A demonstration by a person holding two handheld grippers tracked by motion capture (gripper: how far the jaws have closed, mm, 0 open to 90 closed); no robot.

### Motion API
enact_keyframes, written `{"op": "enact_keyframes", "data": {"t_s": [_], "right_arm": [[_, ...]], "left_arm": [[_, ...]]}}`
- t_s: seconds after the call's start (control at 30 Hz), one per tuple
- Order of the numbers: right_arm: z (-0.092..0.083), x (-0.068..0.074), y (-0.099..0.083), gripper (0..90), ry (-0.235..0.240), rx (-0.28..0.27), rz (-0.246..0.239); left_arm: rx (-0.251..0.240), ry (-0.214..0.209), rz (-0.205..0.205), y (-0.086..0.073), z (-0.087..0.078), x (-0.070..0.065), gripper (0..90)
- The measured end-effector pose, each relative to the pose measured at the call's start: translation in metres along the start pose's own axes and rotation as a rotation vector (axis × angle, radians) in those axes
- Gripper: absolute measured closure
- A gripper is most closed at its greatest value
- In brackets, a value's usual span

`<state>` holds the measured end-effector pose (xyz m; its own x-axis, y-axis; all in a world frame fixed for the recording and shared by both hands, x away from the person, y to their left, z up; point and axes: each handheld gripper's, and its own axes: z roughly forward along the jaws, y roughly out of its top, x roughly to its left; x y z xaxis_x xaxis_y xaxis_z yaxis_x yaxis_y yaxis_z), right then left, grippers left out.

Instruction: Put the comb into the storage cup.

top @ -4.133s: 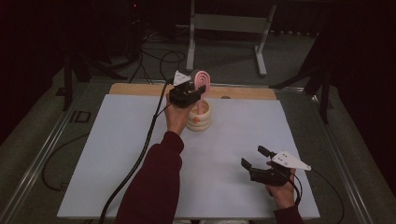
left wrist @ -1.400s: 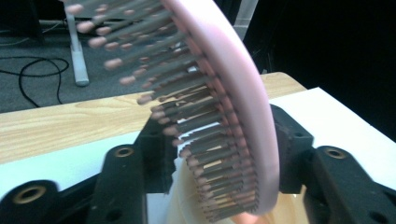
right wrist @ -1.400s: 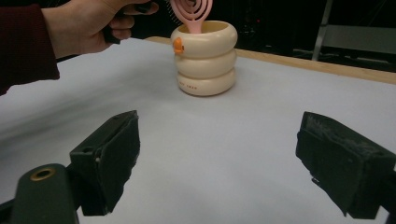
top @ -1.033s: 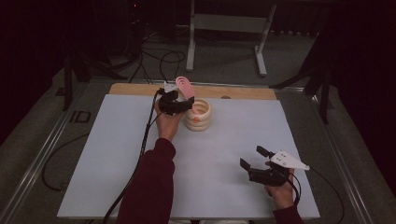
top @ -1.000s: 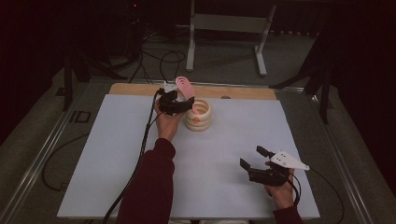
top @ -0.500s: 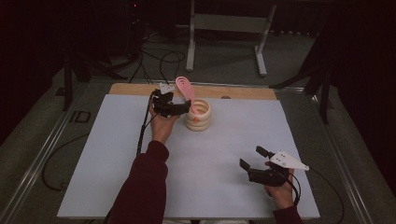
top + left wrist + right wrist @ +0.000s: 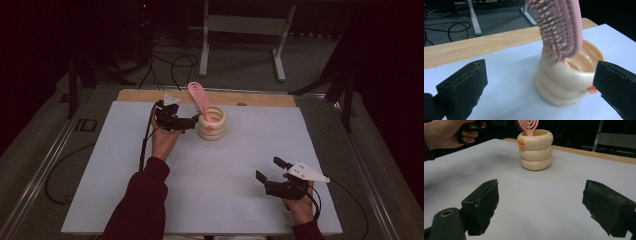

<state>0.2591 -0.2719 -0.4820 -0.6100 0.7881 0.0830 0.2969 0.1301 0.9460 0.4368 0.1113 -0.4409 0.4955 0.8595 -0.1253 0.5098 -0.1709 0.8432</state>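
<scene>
Standing wide apart, the jaws of the left gripper have just been opening, with nothing between them; a second ago they were closer against the pink hairbrush, and the gripper is now sitting just left of the cream ringed holder. The brush is leaning handle-down inside that holder, so the placing looks complete. The right gripper is resting open, empty, well apart near the front edge. Nothing is obstructing on the white table.
</scene>
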Motion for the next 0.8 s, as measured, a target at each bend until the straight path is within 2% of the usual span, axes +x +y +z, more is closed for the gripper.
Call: {"op": "enact_keyframes", "data": {"t_s": [0.03, 0.07, 0.13, 0.33, 0.57, 0.67, 0.77, 0.8], "right_arm": [[0.0, 0.0, 0.0, 13.5, 0.0, 0.0, 0.0], [0.0, 0.0, 0.0, 13.5, 0.0, 0.0, 0.0], [0.001, 0.0, 0.0, 13.5, -0.003, 0.002, 0.0], [0.001, 0.001, 0.0, 13.5, -0.002, 0.002, 0.001], [0.003, 0.002, -0.001, 13.5, 0.003, 0.007, -0.004], [0.003, 0.003, -0.001, 13.4, 0.001, 0.005, -0.004], [0.003, 0.003, -0.001, 13.4, -0.001, 0.004, -0.001], [0.003, 0.003, -0.001, 13.4, -0.001, 0.004, -0.001]], "left_arm": [[0.0, 0.0, 0.0, 0.0, 0.0, 0.0, 0.0], [0.009, 0.009, 0.044, -0.005, -0.012, -0.001, 0.0], [0.017, 0.018, 0.071, -0.008, -0.018, -0.002, 0.0], [0.011, 0.038, 0.127, -0.02, -0.041, -0.003, 0.0], [0.034, 0.047, 0.205, -0.033, -0.063, -0.006, 0.0], [0.01, 0.047, 0.217, -0.038, -0.075, -0.005, 0.0], [-0.013, 0.035, 0.21, -0.042, -0.089, -0.002, 0.0], [-0.013, 0.035, 0.21, -0.042, -0.089, -0.002, 0.0]]}}
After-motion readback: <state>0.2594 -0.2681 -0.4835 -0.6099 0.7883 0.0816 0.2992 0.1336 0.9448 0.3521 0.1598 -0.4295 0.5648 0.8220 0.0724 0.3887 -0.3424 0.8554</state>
